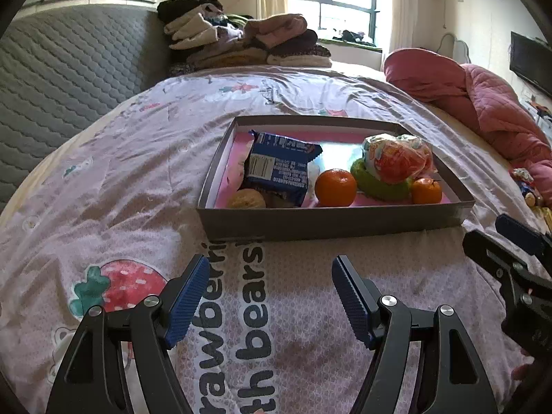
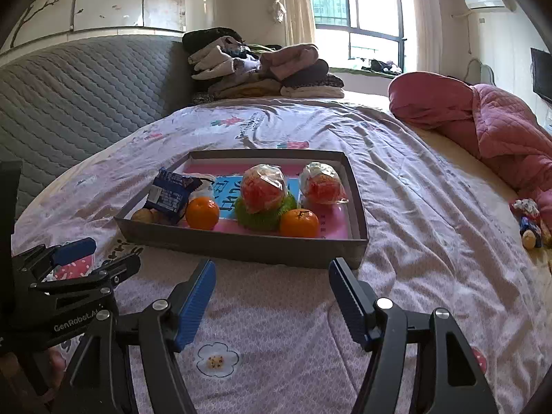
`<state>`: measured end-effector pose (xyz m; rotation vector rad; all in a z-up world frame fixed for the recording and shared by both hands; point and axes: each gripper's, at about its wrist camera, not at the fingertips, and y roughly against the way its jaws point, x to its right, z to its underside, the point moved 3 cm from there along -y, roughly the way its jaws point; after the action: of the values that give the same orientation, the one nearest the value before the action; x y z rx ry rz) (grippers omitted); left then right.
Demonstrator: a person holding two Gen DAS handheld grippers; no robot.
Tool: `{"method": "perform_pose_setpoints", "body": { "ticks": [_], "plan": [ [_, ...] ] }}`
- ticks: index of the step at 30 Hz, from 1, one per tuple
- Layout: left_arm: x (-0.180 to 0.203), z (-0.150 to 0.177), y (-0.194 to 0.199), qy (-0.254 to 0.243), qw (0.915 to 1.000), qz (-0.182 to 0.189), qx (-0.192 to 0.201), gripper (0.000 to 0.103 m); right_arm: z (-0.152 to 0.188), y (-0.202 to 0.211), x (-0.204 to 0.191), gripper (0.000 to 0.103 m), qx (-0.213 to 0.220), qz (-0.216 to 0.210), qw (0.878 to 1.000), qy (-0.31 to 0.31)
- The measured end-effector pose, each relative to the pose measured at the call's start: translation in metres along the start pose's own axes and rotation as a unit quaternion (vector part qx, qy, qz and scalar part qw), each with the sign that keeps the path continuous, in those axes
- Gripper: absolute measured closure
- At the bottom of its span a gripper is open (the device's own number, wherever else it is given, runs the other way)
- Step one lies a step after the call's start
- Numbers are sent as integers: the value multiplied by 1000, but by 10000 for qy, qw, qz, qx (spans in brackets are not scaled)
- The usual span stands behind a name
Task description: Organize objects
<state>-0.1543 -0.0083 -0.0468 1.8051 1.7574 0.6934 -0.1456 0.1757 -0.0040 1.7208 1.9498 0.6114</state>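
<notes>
From the left wrist view, the left gripper (image 1: 269,296) hovered over the bed (image 1: 103,179) with its fingers (image 1: 188,296) spread wide and empty. At twelve o'clock lay the tray (image 1: 331,222), already holding a blue snack packet (image 1: 281,169), two oranges (image 1: 335,187), a walnut (image 1: 246,199) and wrapped sweets (image 1: 393,160) on a green ring (image 1: 379,186). Most sorting seemed done.

From the right wrist view, the right gripper (image 2: 270,298) also stood open, holding nothing, the tray (image 2: 241,245) at twelve o'clock. A few small loose items (image 2: 529,219) remained on the bed at three o'clock, probably still to be gathered. Beyond lay a pink quilt (image 2: 483,124), folded clothes (image 2: 262,69) against the grey headboard (image 2: 86,96), and a bright window (image 2: 355,10).
</notes>
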Motion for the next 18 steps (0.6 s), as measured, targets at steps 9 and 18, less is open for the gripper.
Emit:
{"method": "perform_pose_setpoints", "body": {
  "ticks": [9, 18],
  "plan": [
    [0, 1, -3, -36, 10000, -20, 2, 28, 10, -6, 3, 36, -121, 31, 9999, -31],
    [-1, 3, -5, 10, 10000, -5, -39, 28, 12, -8, 5, 36, -116, 51, 9999, -100]
  ]
}}
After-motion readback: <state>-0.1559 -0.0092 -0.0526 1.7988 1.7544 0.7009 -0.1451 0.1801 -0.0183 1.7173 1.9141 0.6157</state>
